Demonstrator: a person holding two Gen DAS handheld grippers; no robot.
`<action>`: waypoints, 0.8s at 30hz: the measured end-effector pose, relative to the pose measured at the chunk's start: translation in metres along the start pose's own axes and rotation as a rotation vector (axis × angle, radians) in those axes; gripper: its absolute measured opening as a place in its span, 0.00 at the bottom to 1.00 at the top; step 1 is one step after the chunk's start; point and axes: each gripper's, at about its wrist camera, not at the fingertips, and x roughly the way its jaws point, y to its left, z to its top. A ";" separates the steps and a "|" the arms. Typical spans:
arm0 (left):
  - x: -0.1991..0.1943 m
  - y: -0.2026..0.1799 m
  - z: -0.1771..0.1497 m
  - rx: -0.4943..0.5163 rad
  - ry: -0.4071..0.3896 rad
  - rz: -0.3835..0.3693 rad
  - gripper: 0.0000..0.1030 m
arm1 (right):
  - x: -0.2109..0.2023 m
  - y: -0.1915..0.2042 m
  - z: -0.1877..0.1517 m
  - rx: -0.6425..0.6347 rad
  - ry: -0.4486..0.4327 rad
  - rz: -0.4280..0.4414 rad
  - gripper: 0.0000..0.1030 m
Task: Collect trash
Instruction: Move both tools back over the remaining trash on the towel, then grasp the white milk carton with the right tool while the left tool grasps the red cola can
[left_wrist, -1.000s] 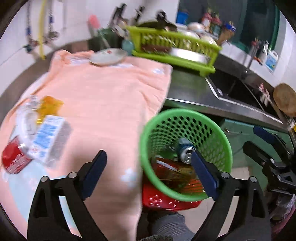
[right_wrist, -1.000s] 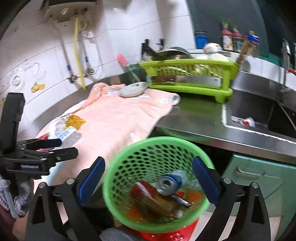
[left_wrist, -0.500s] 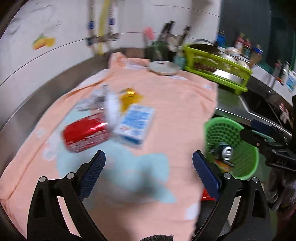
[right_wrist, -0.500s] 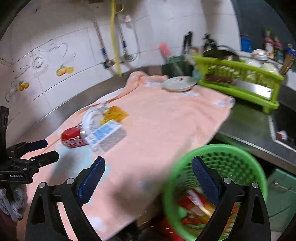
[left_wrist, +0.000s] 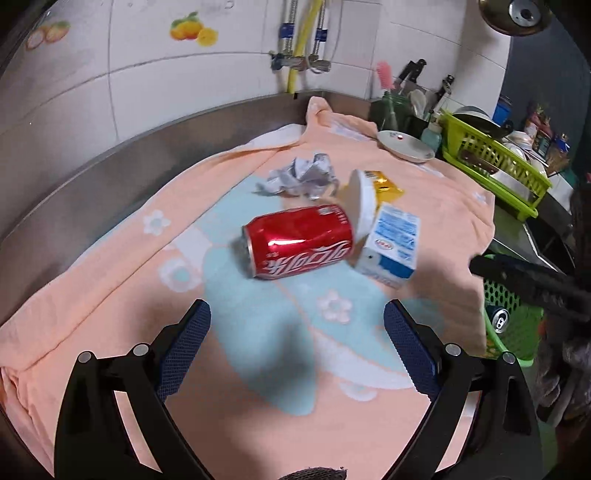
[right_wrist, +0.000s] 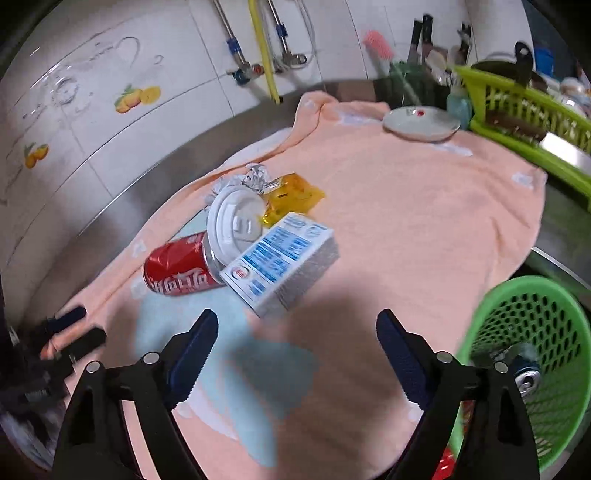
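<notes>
A red cola can (left_wrist: 301, 240) (right_wrist: 177, 271) lies on its side on the peach towel (left_wrist: 417, 177). Against it rest a white plastic lid (left_wrist: 364, 210) (right_wrist: 236, 227) and a blue-and-white carton (left_wrist: 393, 245) (right_wrist: 282, 260). Behind them lie crumpled foil (left_wrist: 303, 177) (right_wrist: 255, 175) and a yellow wrapper (left_wrist: 384, 184) (right_wrist: 293, 197). A green mesh basket (right_wrist: 528, 354) (left_wrist: 511, 317) at the counter's right edge holds a can and other trash. My left gripper (left_wrist: 297, 345) is open and empty, in front of the cola can. My right gripper (right_wrist: 295, 349) is open and empty, in front of the carton.
A white plate (left_wrist: 406, 146) (right_wrist: 421, 123) sits at the towel's far end. A green dish rack (left_wrist: 495, 162) (right_wrist: 528, 122) with dishes stands on the right, with a utensil holder (left_wrist: 395, 110) beside it. Tiled wall and pipes (left_wrist: 299, 62) run behind the counter.
Both grippers have swung left from above the green basket to the trash pile on the towel, and have come closer to it. Both have stayed open and empty.
</notes>
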 end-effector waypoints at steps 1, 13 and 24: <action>0.001 0.004 -0.001 -0.002 0.000 0.005 0.90 | 0.007 0.003 0.005 0.020 0.017 0.005 0.80; 0.011 0.031 -0.006 -0.038 -0.002 -0.022 0.90 | 0.064 0.012 0.056 0.257 0.161 -0.031 0.66; 0.017 0.045 -0.009 -0.048 -0.004 -0.039 0.89 | 0.100 0.016 0.064 0.336 0.196 -0.141 0.65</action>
